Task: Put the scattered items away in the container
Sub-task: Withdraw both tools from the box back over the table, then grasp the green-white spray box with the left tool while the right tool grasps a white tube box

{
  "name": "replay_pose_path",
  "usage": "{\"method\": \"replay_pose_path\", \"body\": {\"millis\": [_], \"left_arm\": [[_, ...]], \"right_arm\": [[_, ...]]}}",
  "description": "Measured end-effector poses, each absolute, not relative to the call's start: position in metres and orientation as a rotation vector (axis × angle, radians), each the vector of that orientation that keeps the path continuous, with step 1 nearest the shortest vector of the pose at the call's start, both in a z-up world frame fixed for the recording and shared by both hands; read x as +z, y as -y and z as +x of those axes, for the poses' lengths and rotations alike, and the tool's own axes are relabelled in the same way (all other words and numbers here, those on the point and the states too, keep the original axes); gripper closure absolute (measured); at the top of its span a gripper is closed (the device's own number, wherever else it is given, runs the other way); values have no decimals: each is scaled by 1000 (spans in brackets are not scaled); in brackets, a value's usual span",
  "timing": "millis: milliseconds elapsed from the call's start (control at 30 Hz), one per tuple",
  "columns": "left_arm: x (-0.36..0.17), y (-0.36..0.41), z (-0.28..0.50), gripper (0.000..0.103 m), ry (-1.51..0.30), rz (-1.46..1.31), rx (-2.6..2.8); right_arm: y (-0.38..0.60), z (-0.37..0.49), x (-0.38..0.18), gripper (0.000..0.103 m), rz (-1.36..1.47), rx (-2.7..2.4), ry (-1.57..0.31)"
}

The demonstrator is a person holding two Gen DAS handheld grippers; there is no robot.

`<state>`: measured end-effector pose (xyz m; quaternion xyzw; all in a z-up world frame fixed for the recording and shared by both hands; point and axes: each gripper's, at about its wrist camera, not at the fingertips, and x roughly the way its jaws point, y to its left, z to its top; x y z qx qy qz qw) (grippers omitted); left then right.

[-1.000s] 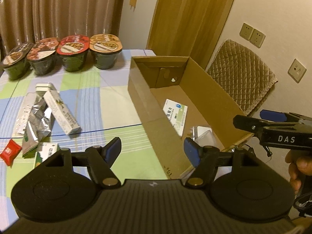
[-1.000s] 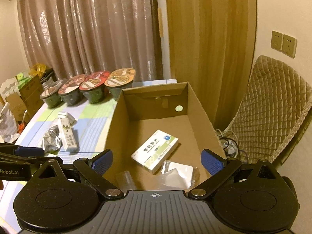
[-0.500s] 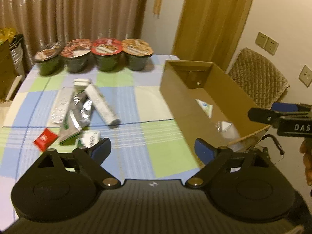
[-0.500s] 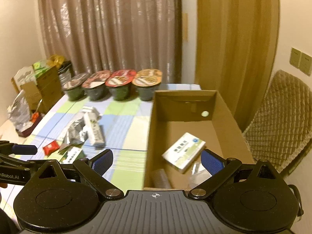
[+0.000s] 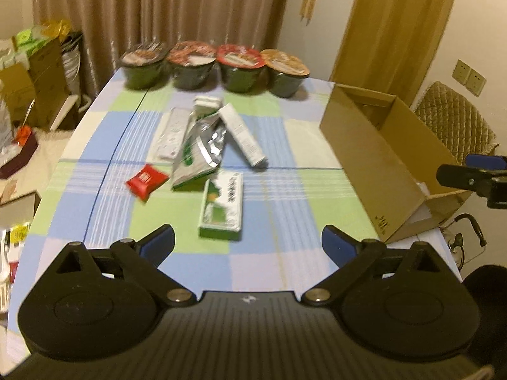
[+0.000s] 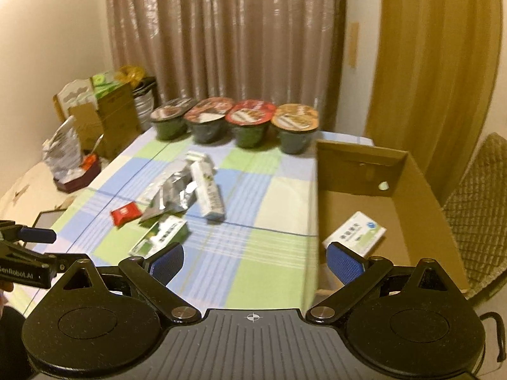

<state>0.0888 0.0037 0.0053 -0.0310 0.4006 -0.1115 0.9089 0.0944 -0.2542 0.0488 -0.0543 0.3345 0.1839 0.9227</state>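
1. While both grippers hung over the near edge of the surface point(image 5: 285, 262), the left gripper point(image 5: 248, 243) had its fingers spread wide and empty, and the right gripper point(image 6: 255, 261) was likewise open with nothing between its blue pads.
2. Nearest the left gripper lay the green box point(image 5: 221, 210), flat on the checked cloth, just ahead and between the fingers' line.
3. Just beyond it sat the red sachet point(image 5: 146, 180) to the left and the foil pack point(image 5: 199, 152), whose near end touched or overlapped the green box.
4. Further on lay the long white box point(image 5: 242, 134) resting aslant against the foil pack, a blister strip point(image 5: 171, 133) and a small white box point(image 5: 206, 103).
5. The carton point(image 5: 374, 158) stood on the right side of the surface, well apart from the pile.
6. Farthest stood four noodle bowls point(image 5: 215, 69) in a row before the curtain.
7. The step in hand looked like a reach for the next item; the green box seemed the likely pick, which would call for lowering the left gripper, straddling the box across its narrow width and closing.
8. The right view alone showed the carton's inside, with a white medicine box point(image 6: 355, 234) already on its floor; the left view showed only the carton's outer wall, but gave the clearer look at the pile and showed the right gripper's tip beside the carton.
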Motion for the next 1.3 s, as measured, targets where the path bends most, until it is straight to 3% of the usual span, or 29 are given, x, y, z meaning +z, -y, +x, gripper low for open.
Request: {"method": "replay_pose_path", "body": {"millis": [667,1033,1300], "left_arm": [[-47,-16,145,7,-893,-1,-221],[-93,3,209,19,-901,30,-257],[-117,26,236,34,-926,151,-303]], "right_arm": [[194,150,6,2,-166,484,-752],[170,223,-32,2,-207,507,-799],[159,268,-56,2,-235,513,-830]]}}
